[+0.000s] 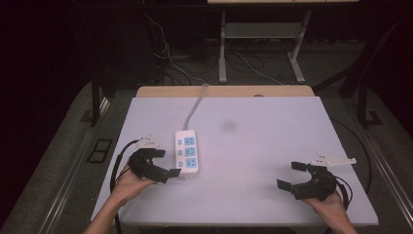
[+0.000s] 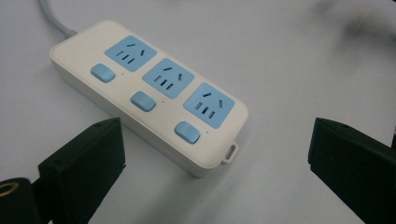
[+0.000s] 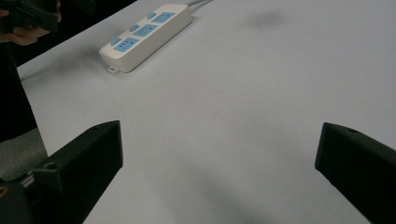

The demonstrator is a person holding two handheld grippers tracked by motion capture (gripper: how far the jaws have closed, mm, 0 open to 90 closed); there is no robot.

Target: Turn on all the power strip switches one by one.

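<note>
My left gripper (image 1: pixel 162 164) hangs jaws apart beside the white plastic three-socket power strip with blue switches (image 1: pixel 187 151) near the table's left edge, my right gripper (image 1: pixel 295 175) likewise gaping near the right edge; closing crookedly could shove the strip sideways.

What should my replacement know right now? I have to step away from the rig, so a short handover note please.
Left hand-held gripper: open, beside the near end of the power strip, holding nothing.
Right hand-held gripper: open, empty, at the table's near right, far from the strip.
Power strip: flat on the table left of centre, three blue sockets and switches up, cable running off the far edge.
Done: nothing visibly.
Left: probably the grasp or switch press itself.
</note>
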